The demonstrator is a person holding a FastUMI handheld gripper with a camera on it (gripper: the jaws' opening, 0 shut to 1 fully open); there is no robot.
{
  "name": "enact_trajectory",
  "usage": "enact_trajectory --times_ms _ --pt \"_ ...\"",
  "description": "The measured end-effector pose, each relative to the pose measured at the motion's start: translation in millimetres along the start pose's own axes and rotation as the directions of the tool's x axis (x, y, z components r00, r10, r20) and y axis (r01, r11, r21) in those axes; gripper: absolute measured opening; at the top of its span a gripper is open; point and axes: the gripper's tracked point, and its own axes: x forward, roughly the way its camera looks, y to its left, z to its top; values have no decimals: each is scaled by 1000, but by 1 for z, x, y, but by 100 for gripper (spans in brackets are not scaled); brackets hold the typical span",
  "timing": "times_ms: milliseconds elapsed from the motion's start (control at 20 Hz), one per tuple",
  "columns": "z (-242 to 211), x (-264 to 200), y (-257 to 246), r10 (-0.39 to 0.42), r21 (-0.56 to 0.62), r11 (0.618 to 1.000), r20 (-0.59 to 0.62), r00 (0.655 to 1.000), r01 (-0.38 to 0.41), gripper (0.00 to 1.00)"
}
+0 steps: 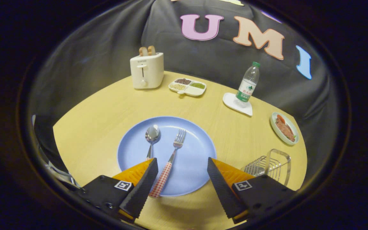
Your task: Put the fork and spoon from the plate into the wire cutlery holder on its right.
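Between the fingers, on the plate [196, 153], lies the fork [171, 159], its checked handle running close to the left finger [142, 187] and its tines pointing away. Just left of it rests the spoon [152, 137], handle partly hidden behind that finger. The gripper [182, 164] is spread wide, touching nothing. Beside the right finger stands the wire holder [272, 166] on the table [101, 121]. Well beyond sit a toaster [147, 70], a divided tray [187, 87], a bottle [248, 84] and a dish of food [284, 128].
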Motion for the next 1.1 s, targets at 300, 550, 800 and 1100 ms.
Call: enact_trajectory --times_ms 300,550,800,1100 --pt "-11 10 4 16 -63 998 -79 997 -21 89" --pt "-25 13 9 42 -85 995 -155 987 -55 74" --pt "-25 18 13 67 -66 995 -177 982 -79 45" --pt "-29 28 4 32 -72 996 -219 975 -49 17"
